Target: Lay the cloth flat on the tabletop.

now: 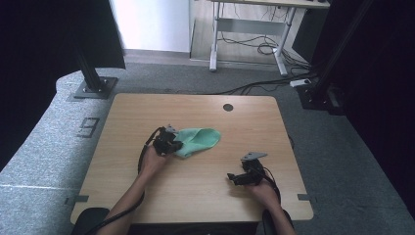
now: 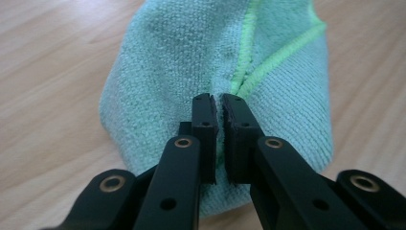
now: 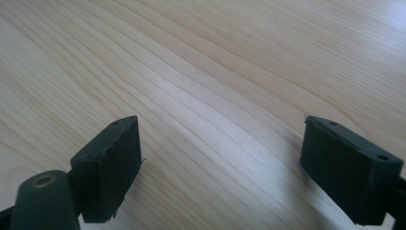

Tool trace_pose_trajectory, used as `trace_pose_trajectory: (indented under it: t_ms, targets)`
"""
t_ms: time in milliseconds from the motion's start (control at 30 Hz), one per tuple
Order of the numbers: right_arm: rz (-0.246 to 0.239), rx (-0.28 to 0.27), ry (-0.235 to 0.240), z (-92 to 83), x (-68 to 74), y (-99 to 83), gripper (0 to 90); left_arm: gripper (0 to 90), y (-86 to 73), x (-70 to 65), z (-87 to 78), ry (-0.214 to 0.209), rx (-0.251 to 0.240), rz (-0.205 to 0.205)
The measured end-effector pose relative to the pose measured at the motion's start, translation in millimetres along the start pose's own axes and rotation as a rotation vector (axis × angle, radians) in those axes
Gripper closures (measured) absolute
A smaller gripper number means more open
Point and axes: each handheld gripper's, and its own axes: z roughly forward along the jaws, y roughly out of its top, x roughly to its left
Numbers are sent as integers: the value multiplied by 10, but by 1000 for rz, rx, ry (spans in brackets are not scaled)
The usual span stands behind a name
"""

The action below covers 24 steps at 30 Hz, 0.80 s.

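One light wooden table spans the frame centre of the high view. At centre, a folded green microfibre cloth lies flat; the left gripper view reveals its bright stitched hem. Left gripper jaws clamp the cloth edge. Right gripper, lower right, stands wide open over bare wood.

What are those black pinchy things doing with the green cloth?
A person holds a gripper in each hand at a wooden table. The left gripper is pinched shut on a fold of the green cloth, which lies bunched on the table. The right gripper sits apart from the cloth, over bare wood, its jaws wide open with nothing between them.
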Motion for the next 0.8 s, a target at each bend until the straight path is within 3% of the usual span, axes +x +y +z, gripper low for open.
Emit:
trace_pose_trajectory:
  t_ms: [33, 200, 267, 467, 633, 800]
  targets:
    - [2, 6, 31, 26, 18, 45, 147, 839, 1, -18, -1, -6, 0, 2]
    - [-27, -5, 61, 65, 93, 168, 198, 839, 16, -117, 8, -41, -3, 13]
    - [-41, -21, 95, 87, 165, 268, 267, 840, 28, -158, 13, -55, 1, 26]
    - [-70, -38, 157, 182, 297, 484, 318, 840, 64, -293, 15, -101, -5, 53]
    - [-88, -45, 198, 257, 399, 643, 357, 840, 74, -331, 5, -123, -14, 57]
    - [-118, -44, 208, 337, 495, 788, 373, 839, 83, -341, -5, -130, -12, 64]
